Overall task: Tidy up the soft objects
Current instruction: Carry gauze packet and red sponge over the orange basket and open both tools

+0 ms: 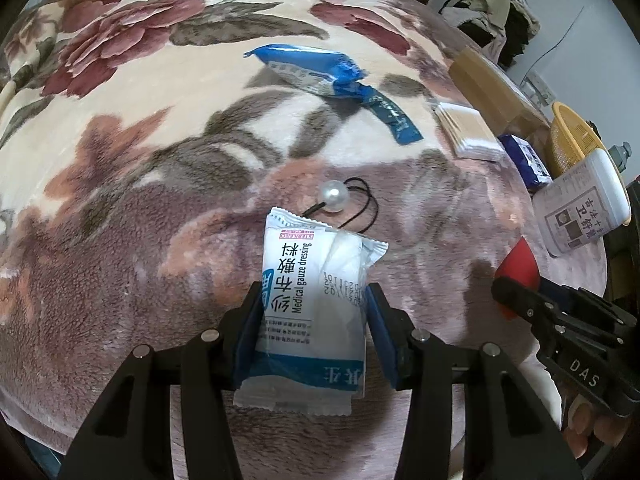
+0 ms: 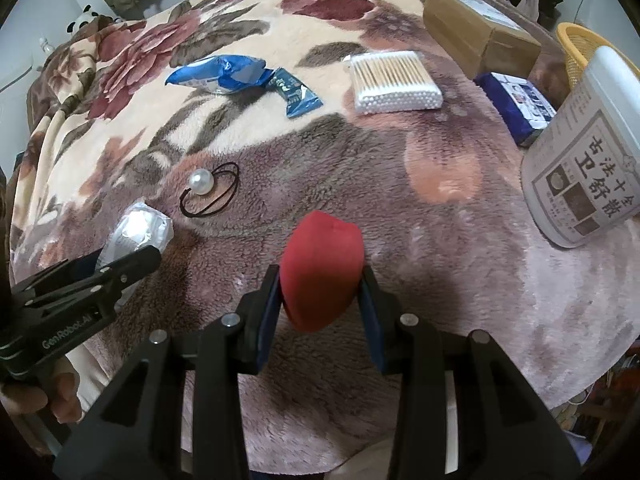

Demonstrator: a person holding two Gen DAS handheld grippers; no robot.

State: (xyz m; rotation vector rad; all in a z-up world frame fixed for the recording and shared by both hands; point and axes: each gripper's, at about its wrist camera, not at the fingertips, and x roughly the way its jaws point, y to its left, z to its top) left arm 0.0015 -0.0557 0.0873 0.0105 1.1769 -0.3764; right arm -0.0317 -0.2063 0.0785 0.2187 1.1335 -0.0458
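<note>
Pinching a crinkly gauze packet, the left gripper hovers over plush blanket; the right gripper squeezes a rounded red sponge.

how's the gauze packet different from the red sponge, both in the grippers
The gauze packet is a flat, white printed wrapper with crimped ends; the red sponge is a plain, rounded, egg-like lump with no wrapping. The packet sits between the left gripper's pads, the sponge between the right gripper's. The packet sticks out both in front of and behind its pads; the sponge bulges mostly forward. Both are soft and held clear of the floral blanket.
</note>
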